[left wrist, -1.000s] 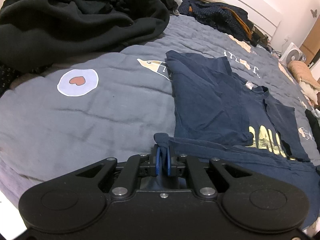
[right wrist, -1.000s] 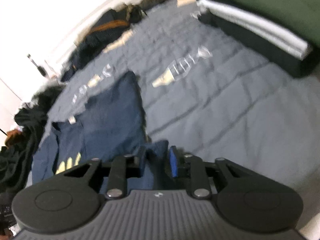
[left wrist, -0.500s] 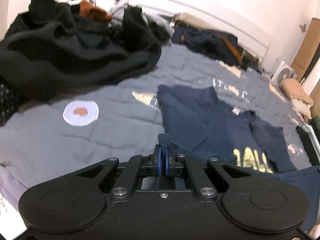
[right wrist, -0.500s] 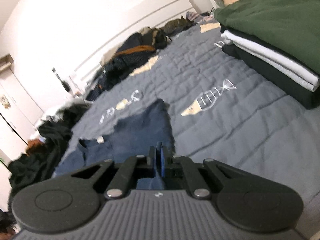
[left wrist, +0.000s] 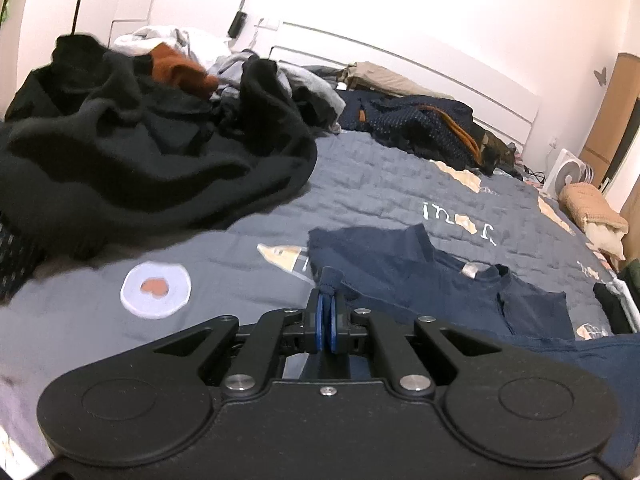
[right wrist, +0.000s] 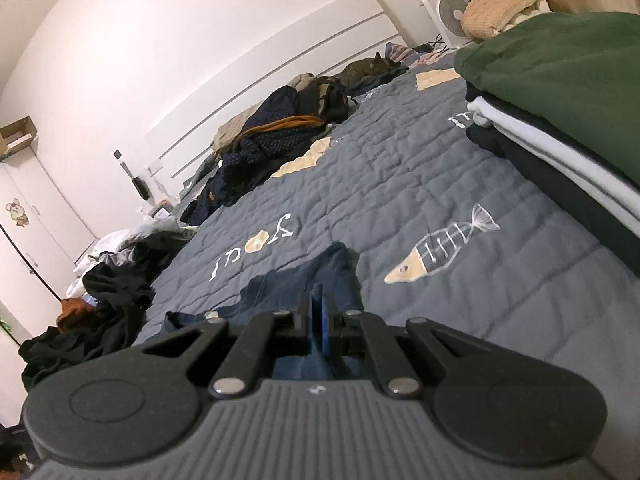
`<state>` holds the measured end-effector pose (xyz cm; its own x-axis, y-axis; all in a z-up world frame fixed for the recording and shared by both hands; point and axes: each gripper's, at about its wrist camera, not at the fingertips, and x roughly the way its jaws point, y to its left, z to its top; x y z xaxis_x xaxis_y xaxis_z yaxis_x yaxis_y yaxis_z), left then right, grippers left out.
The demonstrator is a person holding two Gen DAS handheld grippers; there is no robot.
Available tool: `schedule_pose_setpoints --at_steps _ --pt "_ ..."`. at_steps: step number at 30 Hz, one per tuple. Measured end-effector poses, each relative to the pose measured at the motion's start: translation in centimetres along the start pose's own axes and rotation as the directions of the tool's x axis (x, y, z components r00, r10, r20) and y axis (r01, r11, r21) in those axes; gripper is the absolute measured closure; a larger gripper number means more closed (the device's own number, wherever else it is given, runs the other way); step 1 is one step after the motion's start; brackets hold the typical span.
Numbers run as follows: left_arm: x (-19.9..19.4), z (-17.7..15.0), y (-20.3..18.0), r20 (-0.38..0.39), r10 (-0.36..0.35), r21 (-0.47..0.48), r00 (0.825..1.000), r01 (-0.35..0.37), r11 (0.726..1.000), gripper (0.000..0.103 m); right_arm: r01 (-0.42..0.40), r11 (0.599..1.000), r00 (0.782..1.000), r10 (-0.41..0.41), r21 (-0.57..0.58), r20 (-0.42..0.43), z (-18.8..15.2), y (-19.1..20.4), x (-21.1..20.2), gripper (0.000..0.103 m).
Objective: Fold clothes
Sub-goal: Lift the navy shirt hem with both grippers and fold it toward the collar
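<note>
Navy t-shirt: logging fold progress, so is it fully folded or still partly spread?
Partly spread: the navy t-shirt lies flat on the quilt, its near edge pinched by the left hand-held gripper.

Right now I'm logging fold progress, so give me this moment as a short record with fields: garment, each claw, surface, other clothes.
garment: navy T-shirt, partly lying on the bed, near edge lifted
left claw: shut on a bunched bit of the navy T-shirt
right claw: shut on the navy T-shirt
surface: grey quilt with a fish print
other clothes: dark unfolded pile; folded stack, green on top
</note>
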<state>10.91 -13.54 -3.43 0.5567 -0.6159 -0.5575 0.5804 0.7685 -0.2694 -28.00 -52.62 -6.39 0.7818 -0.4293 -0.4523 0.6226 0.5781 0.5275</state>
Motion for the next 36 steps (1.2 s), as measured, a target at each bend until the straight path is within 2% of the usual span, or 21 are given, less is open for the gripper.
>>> schedule_pose_setpoints --at_steps 8,17,23,29,36 --pt "3.7 3.7 -0.8 0.006 -0.008 0.035 1.0 0.008 0.999 0.099 0.018 0.998 1.0 -0.018 -0.052 -0.008 3.4 0.7 5.2 0.099" --pt "10.7 8.1 -2.9 -0.019 0.007 0.122 1.0 -0.004 0.992 0.099 0.055 0.994 0.998 -0.058 -0.094 -0.028 7.1 1.3 12.7 0.099" --pt "15.1 9.2 -3.7 -0.041 0.031 0.162 0.999 -0.024 0.987 0.099 0.083 0.99 0.994 -0.09 -0.115 -0.057 8.3 0.9 17.1 0.099" --pt "17.8 10.0 -4.0 -0.049 0.04 0.186 0.998 -0.03 0.982 0.099 0.086 0.982 0.994 -0.097 -0.168 -0.06 9.6 1.4 20.0 0.099" --pt "20.7 9.3 -3.3 -0.109 0.07 0.174 0.992 -0.05 0.983 0.099 0.109 0.971 0.985 -0.134 -0.212 -0.108 8.3 0.8 23.7 0.099"
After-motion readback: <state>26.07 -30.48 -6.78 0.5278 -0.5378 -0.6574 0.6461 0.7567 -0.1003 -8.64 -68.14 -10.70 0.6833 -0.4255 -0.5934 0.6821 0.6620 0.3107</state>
